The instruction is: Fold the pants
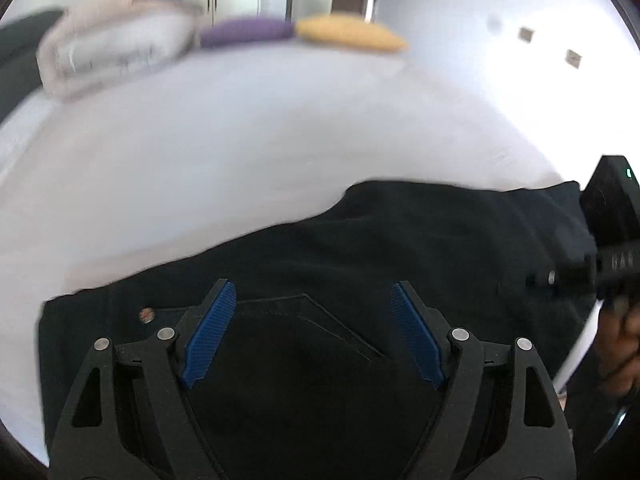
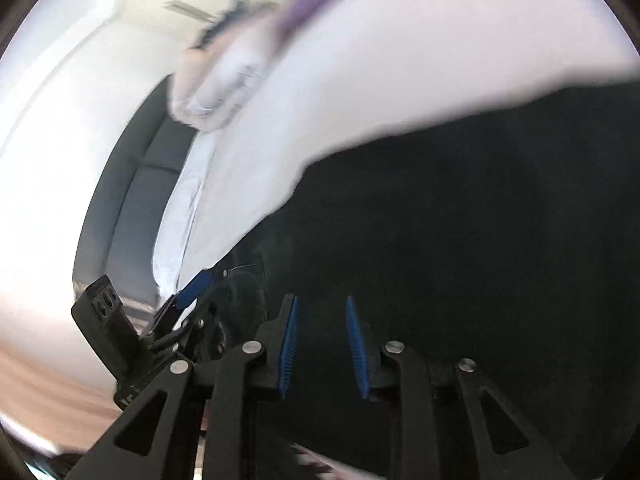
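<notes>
Black pants (image 1: pixel 400 240) lie on a white bed (image 1: pixel 240 140), waist end near me with a back pocket and a rivet showing. My left gripper (image 1: pixel 312 296) is open wide just above the pocket area, holding nothing. In the right wrist view the pants (image 2: pixel 480 220) fill the right and lower part. My right gripper (image 2: pixel 322 300) is partly open with a narrow gap, above the dark cloth, nothing visibly between the pads. The left gripper (image 2: pixel 200 280) shows at the lower left of that view; the right gripper's body (image 1: pixel 612 240) shows at the right edge of the left wrist view.
A folded pale blanket (image 1: pixel 116 48), a purple cushion (image 1: pixel 248 30) and a yellow cushion (image 1: pixel 352 34) lie at the far end of the bed. A dark headboard or sofa edge (image 2: pixel 132 200) runs along the bed's side. Both views are motion-blurred.
</notes>
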Action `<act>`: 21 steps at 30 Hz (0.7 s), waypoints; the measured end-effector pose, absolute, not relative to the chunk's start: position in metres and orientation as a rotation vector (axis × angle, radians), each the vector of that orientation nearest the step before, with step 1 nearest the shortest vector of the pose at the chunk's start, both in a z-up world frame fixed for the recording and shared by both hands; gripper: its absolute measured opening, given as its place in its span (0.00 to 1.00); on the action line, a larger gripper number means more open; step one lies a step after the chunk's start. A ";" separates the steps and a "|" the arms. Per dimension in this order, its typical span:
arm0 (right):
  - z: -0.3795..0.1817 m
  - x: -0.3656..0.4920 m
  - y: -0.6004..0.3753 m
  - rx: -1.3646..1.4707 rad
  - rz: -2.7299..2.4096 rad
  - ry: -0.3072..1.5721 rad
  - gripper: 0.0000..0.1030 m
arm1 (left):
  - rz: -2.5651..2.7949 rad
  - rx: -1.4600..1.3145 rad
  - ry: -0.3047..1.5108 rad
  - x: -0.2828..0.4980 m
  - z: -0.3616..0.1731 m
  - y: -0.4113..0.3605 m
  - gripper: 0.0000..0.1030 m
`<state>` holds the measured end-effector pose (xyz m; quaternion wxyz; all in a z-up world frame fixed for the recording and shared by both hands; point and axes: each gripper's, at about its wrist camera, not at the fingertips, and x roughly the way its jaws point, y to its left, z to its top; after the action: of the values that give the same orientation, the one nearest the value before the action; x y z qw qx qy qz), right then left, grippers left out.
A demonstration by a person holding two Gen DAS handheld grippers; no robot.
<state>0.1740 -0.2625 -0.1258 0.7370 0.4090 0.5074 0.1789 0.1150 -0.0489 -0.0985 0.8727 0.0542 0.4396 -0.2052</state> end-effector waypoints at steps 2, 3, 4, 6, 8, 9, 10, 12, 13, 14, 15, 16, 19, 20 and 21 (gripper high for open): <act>-0.139 0.185 -0.255 0.902 0.423 1.115 0.21 | -0.390 0.126 0.988 0.133 -0.121 -0.044 0.77; -0.146 0.184 -0.265 0.911 0.403 1.098 0.14 | -0.382 0.120 1.002 0.139 -0.130 -0.043 0.77; -0.153 0.180 -0.284 0.960 0.387 1.084 0.01 | -0.381 0.106 1.008 0.140 -0.137 -0.038 0.77; -0.163 0.171 -0.325 1.055 0.337 1.023 0.00 | -0.394 0.091 0.983 0.139 -0.141 -0.034 0.77; -0.162 0.158 -0.377 1.082 0.230 0.933 0.00 | -0.395 0.096 0.977 0.129 -0.142 -0.029 0.77; -0.158 0.145 -0.415 1.087 0.134 0.874 0.00 | -0.394 0.098 0.975 0.128 -0.143 -0.028 0.77; -0.157 0.135 -0.444 1.122 0.077 0.827 0.00 | -0.391 0.098 0.971 0.127 -0.144 -0.031 0.77; -0.155 0.108 -0.508 1.188 -0.076 0.718 0.00 | -0.390 0.092 0.964 0.126 -0.145 -0.030 0.77; -0.152 0.097 -0.531 1.191 -0.132 0.674 0.00 | -0.389 0.089 0.961 0.126 -0.146 -0.029 0.77; -0.146 0.086 -0.557 1.158 -0.200 0.635 0.00 | -0.389 0.086 0.959 0.126 -0.146 -0.029 0.77; -0.141 0.081 -0.568 1.133 -0.233 0.622 0.00 | -0.389 0.083 0.959 0.125 -0.147 -0.027 0.77; -0.130 0.075 -0.583 1.087 -0.285 0.614 0.00 | -0.388 0.079 0.959 0.125 -0.147 -0.026 0.77; -0.097 0.049 -0.600 0.998 -0.489 0.600 0.12 | -0.338 0.102 0.956 0.131 -0.142 -0.031 0.77; -0.086 0.036 -0.598 1.009 -0.490 0.558 0.12 | -0.327 0.109 0.940 0.128 -0.135 -0.035 0.77; -0.079 0.031 -0.588 1.014 -0.439 0.532 0.12 | -0.349 0.099 0.921 0.122 -0.125 -0.044 0.77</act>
<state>0.0306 -0.5885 -0.0787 0.8177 0.4759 0.2498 -0.2062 0.1221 -0.0437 -0.1249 0.8801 0.0473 0.4419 -0.1673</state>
